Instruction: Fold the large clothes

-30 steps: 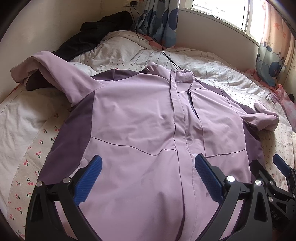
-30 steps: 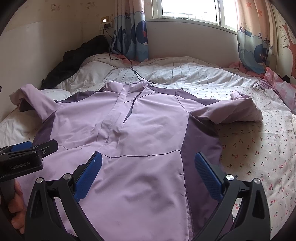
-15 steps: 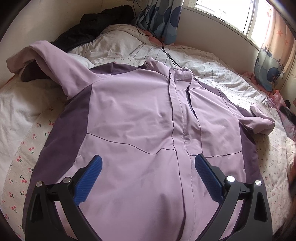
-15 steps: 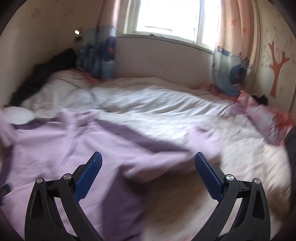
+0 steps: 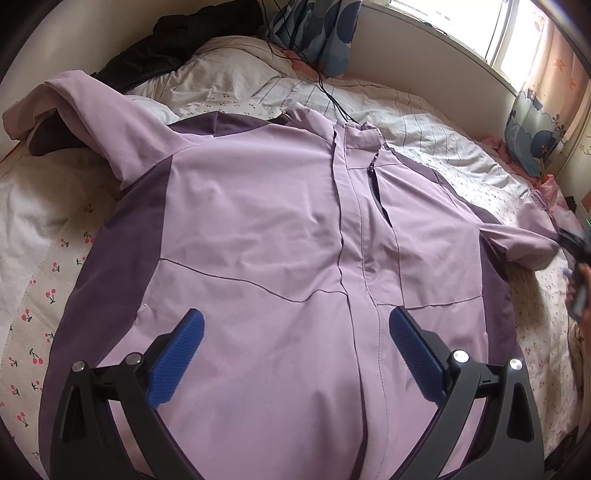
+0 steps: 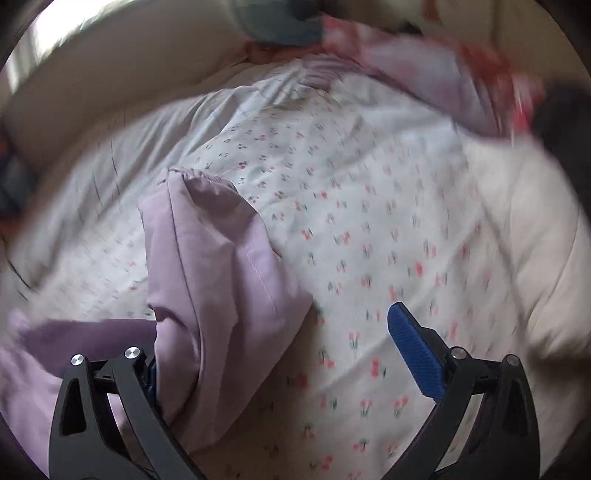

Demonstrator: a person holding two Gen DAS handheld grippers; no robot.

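Note:
A large lilac jacket [image 5: 277, 229] with dark purple side panels lies front up on the bed, zipped, collar at the far end. My left gripper [image 5: 295, 317] hovers open over its lower front with nothing between the fingers. The left sleeve [image 5: 74, 96] is draped up at the far left. The right sleeve [image 6: 214, 277] lies folded on the cherry-print sheet. My right gripper [image 6: 295, 317] is open around it, and the sleeve cloth hides the left pad. In the left wrist view the right gripper [image 5: 574, 243] appears blurred beside the sleeve end, held by a hand.
A black garment [image 5: 177, 48] is heaped at the far left corner against the wall. A dark cable [image 5: 325, 85] runs across the white bedding towards the collar. Blue-patterned curtains [image 5: 317, 33] hang below the window. Pink cloth [image 6: 424, 74] lies at the bed's far edge.
My right gripper has swung right and down from the jacket's hem to the right sleeve, still open. My left gripper has risen slightly over the jacket front.

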